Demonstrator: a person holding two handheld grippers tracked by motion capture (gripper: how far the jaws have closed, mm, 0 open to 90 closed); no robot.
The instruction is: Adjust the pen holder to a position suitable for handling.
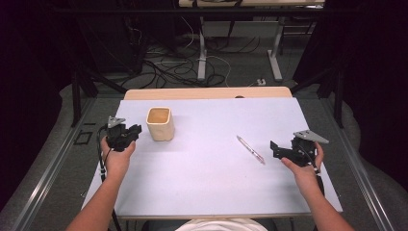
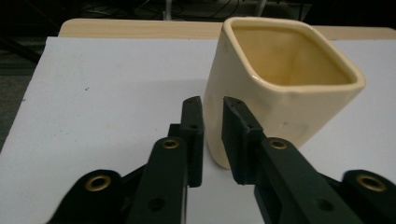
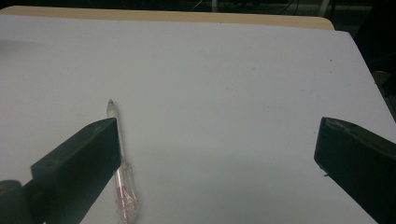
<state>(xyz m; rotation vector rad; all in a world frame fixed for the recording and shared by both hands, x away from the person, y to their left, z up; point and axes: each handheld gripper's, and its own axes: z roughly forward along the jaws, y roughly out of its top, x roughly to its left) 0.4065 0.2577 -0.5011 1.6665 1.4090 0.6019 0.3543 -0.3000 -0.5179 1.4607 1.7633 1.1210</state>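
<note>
Near the worktop's left edge, the left gripper has its jaws nearly shut on nothing, its fingertips just short of the cream cup, which stands upright toward the far left corner. Toward the right edge, the right gripper gapes wide, level, aimed at the pen lying just beside its tips.
</note>
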